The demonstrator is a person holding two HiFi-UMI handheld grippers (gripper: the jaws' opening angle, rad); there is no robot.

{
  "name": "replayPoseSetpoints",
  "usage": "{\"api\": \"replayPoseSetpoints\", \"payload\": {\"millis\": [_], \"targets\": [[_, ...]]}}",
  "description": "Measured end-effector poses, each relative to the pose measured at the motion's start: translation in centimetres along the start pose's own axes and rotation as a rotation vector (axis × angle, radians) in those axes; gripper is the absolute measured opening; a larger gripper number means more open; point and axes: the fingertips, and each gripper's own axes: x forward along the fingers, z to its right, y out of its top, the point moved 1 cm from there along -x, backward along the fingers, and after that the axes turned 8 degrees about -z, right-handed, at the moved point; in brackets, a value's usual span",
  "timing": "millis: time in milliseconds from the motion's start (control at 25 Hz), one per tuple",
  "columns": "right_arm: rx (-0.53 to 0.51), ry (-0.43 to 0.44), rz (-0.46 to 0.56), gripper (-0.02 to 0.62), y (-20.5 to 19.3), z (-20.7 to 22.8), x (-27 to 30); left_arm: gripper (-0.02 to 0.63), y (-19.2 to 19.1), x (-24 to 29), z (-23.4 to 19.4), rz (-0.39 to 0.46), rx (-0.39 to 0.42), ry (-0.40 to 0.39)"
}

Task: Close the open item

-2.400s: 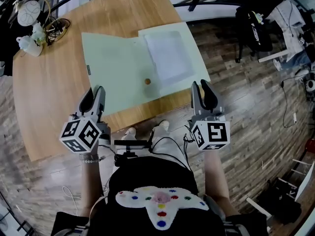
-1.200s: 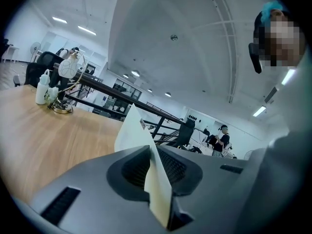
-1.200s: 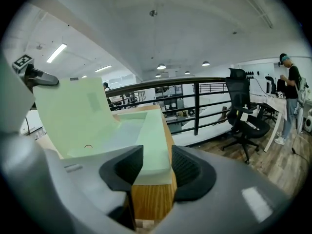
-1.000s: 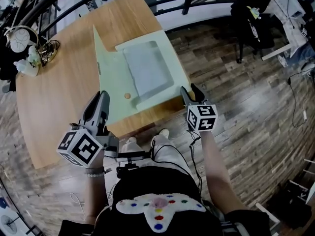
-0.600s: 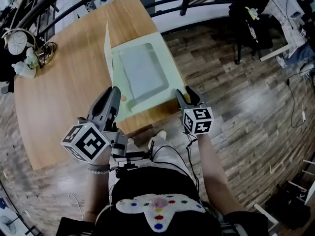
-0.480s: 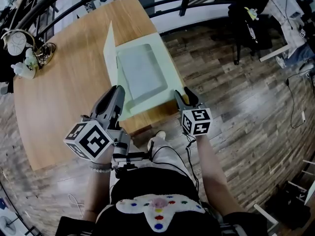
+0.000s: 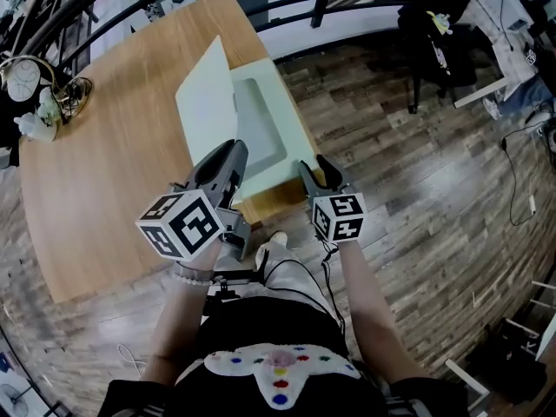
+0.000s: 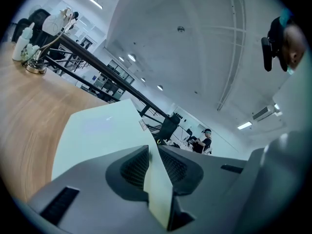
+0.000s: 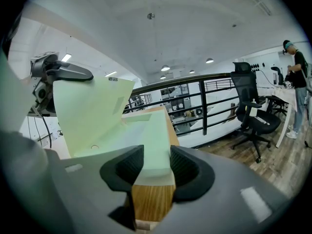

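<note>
Left gripper (image 7: 235, 148) pinches the folder cover (image 7: 208, 98), raised at 12 o'clock. Right gripper (image 7: 314, 164), jaws apart, sits at the folder base (image 7: 288, 137) corner. Sweep the cover toward 3 o'clock, lower it flat, release late.

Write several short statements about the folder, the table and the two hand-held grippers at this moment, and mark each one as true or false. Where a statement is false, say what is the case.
1. The left hand-held gripper pinches the folder's cover. True.
2. The cover lies flat and fully open. False: it stands raised, tilted over the folder's lower half.
3. The right hand-held gripper has its jaws shut together. False: they stand apart, at the near corner of the lower half.
4. The folder rests on a wooden table. True.
</note>
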Motion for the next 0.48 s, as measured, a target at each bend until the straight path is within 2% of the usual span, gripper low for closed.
{"api": "replayPoseSetpoints", "payload": {"millis": [480], "targets": [[0.000,0.017,-0.001,0.169,-0.1,0.1,0.1,0.066,-3.0,6.5,0.6,-0.113,-0.028,-0.021]]}}
